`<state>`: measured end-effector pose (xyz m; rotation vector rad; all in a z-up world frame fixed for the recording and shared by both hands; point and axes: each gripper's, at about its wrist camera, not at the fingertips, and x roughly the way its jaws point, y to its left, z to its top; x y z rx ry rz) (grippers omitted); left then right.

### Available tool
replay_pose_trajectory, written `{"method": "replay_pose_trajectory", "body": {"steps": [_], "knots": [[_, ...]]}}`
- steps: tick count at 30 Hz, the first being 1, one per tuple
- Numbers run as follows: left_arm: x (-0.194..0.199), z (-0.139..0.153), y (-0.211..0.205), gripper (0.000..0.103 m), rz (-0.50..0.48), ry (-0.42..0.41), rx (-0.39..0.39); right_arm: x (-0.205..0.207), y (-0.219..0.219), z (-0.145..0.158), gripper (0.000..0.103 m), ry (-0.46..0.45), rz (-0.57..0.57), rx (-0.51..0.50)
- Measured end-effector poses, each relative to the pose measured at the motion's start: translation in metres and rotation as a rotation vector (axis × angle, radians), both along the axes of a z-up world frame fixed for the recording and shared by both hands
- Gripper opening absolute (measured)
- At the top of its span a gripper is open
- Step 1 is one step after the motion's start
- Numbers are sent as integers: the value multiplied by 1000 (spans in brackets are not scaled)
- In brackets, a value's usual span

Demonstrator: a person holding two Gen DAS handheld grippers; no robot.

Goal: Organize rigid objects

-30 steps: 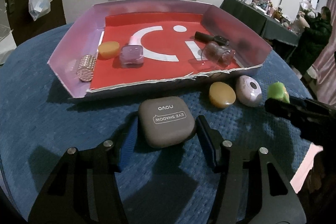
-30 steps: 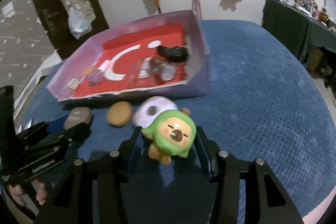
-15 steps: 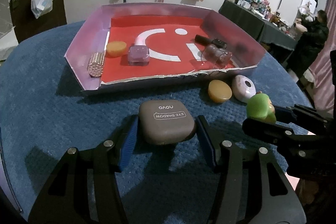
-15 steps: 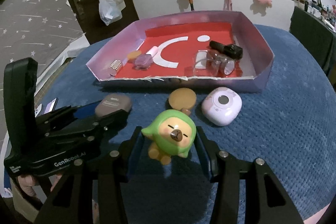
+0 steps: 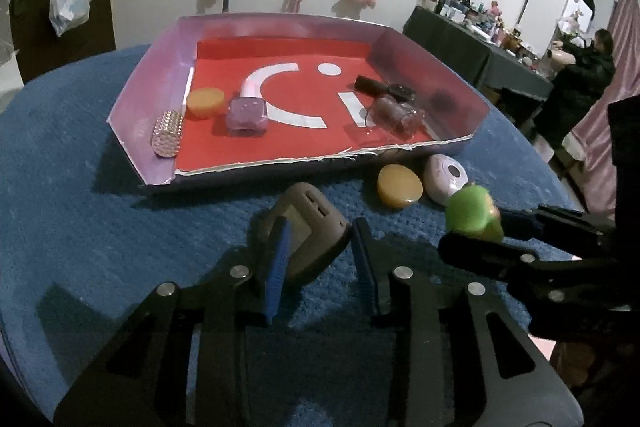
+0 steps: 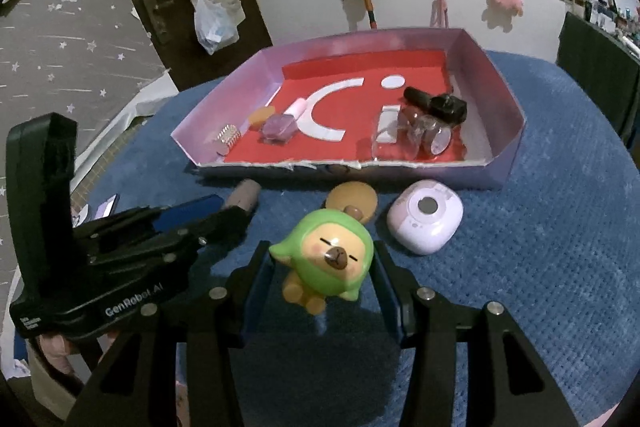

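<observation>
Blue-covered table (image 5: 80, 227): bears everything.

Pink-walled tray (image 5: 152, 75), red floor: holds bottles, an amber disc and a studded cylinder.

Left gripper (image 5: 320, 247): jaws have just been closing on the taupe eyeshadow case (image 5: 308, 227). The case lay flat a second ago; it now stands tipped on edge, clamped between the pads just before the tray. Risk: this skewed hold could let it twist free on lifting.

Right gripper (image 6: 320, 279): clamped on the green-hooded figurine (image 6: 328, 259), as before.

Amber disc (image 6: 352, 201), lilac compact (image 6: 426, 221): still outside.
</observation>
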<state>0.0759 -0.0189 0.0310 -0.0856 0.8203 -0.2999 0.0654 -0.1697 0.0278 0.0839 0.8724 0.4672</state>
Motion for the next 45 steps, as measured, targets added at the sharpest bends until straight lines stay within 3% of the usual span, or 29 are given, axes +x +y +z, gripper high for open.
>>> {"method": "replay_pose_trajectory", "body": {"steps": [2, 4, 5, 6, 13, 19, 26, 27, 30, 45], "knots": [[0, -1, 0, 33, -4, 2, -2, 0, 1, -7, 52, 11, 6, -5], [4, -5, 0, 47, -2, 29, -2, 0, 2, -14, 52, 20, 4, -25], [6, -8, 0, 59, 12, 37, 5, 1, 2, -17, 52, 25, 3, -30], [7, -10, 1, 64, 25, 33, 11, 1, 2, -20, 52, 32, 1, -32], [19, -19, 3, 70, 21, 59, -16, 6, -1, -28, 53, 31, -18, -47], [15, -24, -9, 71, -8, 62, 21, 5, 0, -30, 61, 15, -9, -62], [17, -25, -14, 71, -9, 57, 57, 8, 2, -32, 57, -2, -8, -82], [16, -25, -15, 67, -13, 54, 69, 8, 3, -32, 51, -4, -1, -82], [13, -25, -19, 58, -39, 43, 76, 7, 5, -32, 50, -7, 12, -89], [3, 6, -1, 58, -26, -17, 8, 4, -8, -8, 49, -10, 16, 6]]}}
